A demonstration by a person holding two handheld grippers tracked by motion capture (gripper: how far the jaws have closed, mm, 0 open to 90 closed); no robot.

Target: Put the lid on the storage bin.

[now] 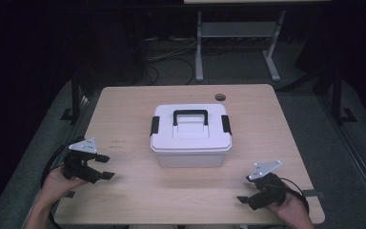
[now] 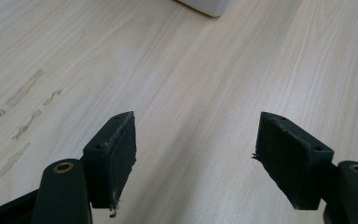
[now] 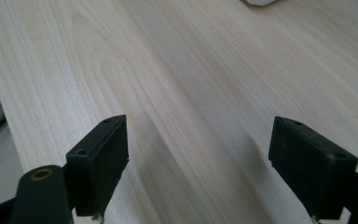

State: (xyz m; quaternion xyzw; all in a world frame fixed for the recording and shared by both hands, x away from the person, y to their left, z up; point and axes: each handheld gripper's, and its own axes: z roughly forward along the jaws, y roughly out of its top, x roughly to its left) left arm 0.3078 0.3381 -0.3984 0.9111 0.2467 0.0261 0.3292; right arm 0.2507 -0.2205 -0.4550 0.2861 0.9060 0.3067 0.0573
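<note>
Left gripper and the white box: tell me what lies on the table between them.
Nothing: in the high view, bare wooden table separates the open left gripper from the white box. The left gripper view also shows bare wood ahead of the jaws.

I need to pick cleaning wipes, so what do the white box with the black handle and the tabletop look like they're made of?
The white lidded box looks like moulded plastic with a smooth, slightly glossy finish; its rounded edges, black handle and black side latches suggest that. The light tabletop shows pale wood grain with a matte surface, probably laminate or veneer rather than solid wood, though the pictures cannot settle that.
</note>
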